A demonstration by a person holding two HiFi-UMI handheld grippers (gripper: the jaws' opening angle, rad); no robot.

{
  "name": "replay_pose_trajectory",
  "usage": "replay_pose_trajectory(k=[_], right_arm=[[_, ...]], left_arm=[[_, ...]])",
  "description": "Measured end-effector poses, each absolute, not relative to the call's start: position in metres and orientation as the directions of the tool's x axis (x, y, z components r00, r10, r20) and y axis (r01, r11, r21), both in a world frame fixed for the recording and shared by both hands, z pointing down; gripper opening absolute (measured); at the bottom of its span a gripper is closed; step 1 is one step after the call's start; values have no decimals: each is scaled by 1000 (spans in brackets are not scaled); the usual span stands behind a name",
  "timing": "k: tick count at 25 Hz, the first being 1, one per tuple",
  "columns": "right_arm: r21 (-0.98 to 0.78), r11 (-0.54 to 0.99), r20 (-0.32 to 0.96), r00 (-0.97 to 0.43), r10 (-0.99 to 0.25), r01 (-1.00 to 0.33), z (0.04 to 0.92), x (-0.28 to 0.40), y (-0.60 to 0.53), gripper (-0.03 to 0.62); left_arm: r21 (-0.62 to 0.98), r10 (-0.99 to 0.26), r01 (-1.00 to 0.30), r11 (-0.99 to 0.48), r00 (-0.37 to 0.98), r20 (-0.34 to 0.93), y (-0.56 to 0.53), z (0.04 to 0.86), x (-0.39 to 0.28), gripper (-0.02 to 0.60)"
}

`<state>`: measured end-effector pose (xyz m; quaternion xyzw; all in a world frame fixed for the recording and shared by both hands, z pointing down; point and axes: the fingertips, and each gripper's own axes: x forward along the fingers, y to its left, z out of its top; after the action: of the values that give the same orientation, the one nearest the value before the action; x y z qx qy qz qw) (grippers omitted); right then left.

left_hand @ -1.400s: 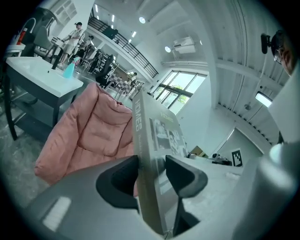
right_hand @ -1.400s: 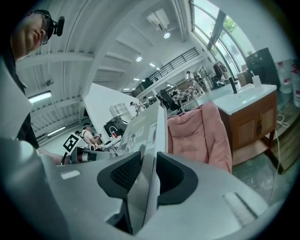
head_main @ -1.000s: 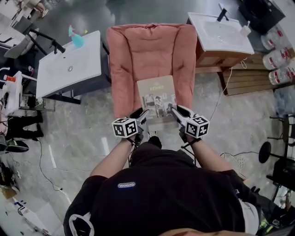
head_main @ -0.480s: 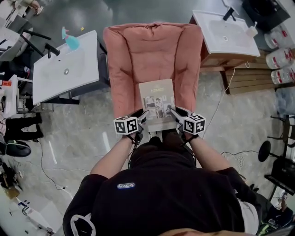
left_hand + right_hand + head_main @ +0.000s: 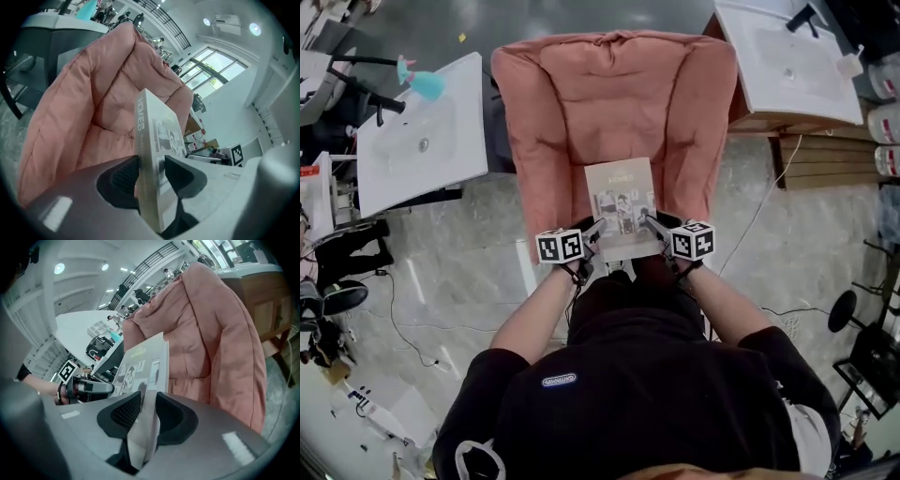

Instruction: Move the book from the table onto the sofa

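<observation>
A tan book (image 5: 622,203) with cover photos is held flat over the seat of a pink cushioned sofa (image 5: 614,103). My left gripper (image 5: 592,233) is shut on its near left corner and my right gripper (image 5: 652,226) is shut on its near right corner. In the left gripper view the book (image 5: 157,154) stands edge-on between the jaws, with the sofa (image 5: 93,108) close behind it. From the right gripper view, the book's (image 5: 143,369) cover faces up, its near edge is pinched in the jaws, and the sofa (image 5: 211,348) lies beyond.
A white washbasin top (image 5: 417,136) with a teal spray bottle (image 5: 422,82) stands left of the sofa. Another white basin on a wooden cabinet (image 5: 792,66) stands at the right. Cables trail across the grey tiled floor (image 5: 787,244).
Both grippers have carried the book a little farther over the sofa seat, and the sofa now looks closer and larger in the head view. Their hold on the book is unchanged.
</observation>
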<state>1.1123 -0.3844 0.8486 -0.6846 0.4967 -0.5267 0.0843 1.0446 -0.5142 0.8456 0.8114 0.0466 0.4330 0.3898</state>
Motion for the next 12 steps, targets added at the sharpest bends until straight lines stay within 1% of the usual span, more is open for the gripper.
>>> replay_pose_trajectory(k=[4, 12], right_arm=[[-649, -505, 663, -97, -742, -569, 889, 1126, -385, 121], [-660, -522, 710, -219, -670, -540, 967, 1129, -393, 121]], left_arm=[[682, 435, -293, -670, 590, 681, -512, 883, 1061, 176], [683, 474, -373, -628, 512, 716, -513, 963, 1060, 176]])
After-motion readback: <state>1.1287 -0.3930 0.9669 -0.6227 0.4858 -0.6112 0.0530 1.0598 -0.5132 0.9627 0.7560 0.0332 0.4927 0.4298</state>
